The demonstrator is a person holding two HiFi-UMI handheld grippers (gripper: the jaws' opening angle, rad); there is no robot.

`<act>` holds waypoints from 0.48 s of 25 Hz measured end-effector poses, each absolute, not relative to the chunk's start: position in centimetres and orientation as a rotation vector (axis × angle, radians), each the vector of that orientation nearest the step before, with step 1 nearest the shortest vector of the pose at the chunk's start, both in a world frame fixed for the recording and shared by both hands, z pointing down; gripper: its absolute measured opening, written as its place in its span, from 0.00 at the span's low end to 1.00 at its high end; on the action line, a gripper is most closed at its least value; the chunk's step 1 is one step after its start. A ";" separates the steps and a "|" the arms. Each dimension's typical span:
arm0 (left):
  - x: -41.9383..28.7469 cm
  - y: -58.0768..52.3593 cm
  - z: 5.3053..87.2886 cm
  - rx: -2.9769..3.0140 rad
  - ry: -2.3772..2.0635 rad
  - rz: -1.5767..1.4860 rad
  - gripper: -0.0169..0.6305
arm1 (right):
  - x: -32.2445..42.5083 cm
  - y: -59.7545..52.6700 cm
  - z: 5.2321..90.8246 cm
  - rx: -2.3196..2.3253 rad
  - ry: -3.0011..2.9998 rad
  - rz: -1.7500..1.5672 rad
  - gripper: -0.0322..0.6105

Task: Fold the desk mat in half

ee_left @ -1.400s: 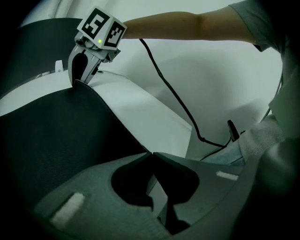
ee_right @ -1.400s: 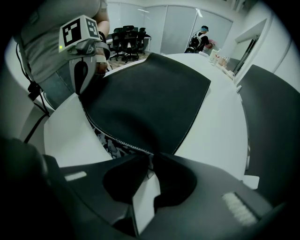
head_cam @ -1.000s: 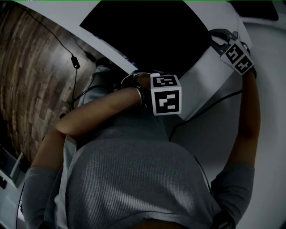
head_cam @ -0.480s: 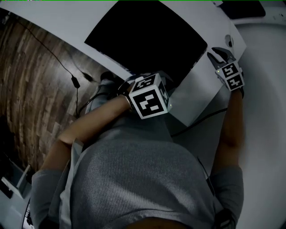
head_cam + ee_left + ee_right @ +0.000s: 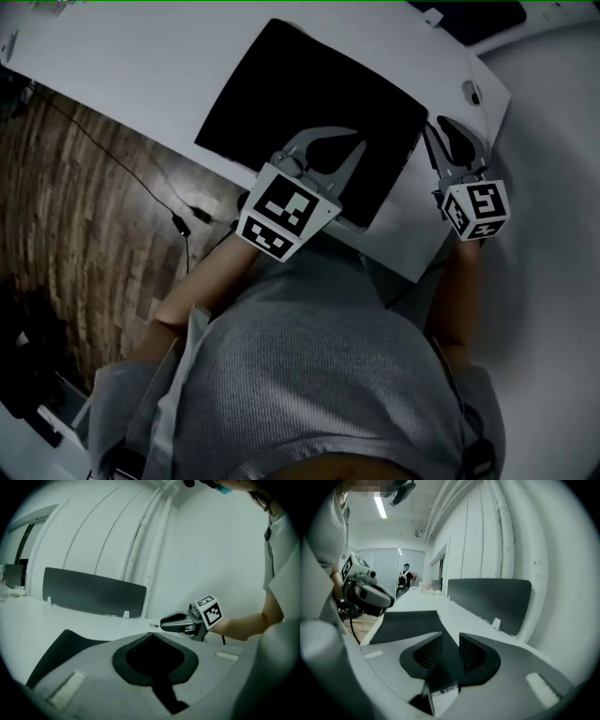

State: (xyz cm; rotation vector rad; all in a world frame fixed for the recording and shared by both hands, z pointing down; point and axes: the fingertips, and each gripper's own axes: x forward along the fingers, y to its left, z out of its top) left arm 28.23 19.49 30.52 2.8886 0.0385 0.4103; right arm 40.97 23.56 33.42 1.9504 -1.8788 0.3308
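On the bench (image 5: 122, 75) a desk mat (image 5: 309, 103) is spread; over its near edge, left gripper (image 5: 351, 141) fingers just closed, right gripper's (image 5: 446, 131) beside just parted, both empty.

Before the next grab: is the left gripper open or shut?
Shut. In the left gripper view, the left gripper has its jaws pressed together, with no gap and nothing held between them.

head view looks steeply down on the desk (image 5: 122, 66); the gripper views, low over it, face right tool (image 5: 164, 622) and left tool (image 5: 386, 601) crosswise
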 end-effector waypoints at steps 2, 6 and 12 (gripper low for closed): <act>28.4 18.3 28.8 2.916 -0.020 0.320 0.03 | 39.6 22.6 30.4 2.056 -1.939 0.281 0.21; 29.2 17.1 26.2 2.953 -0.038 0.228 0.03 | 38.1 22.1 24.7 2.228 -1.970 0.175 0.11; 28.2 17.0 24.4 2.982 -0.066 0.151 0.03 | 35.6 22.7 20.6 2.347 -2.006 0.112 0.05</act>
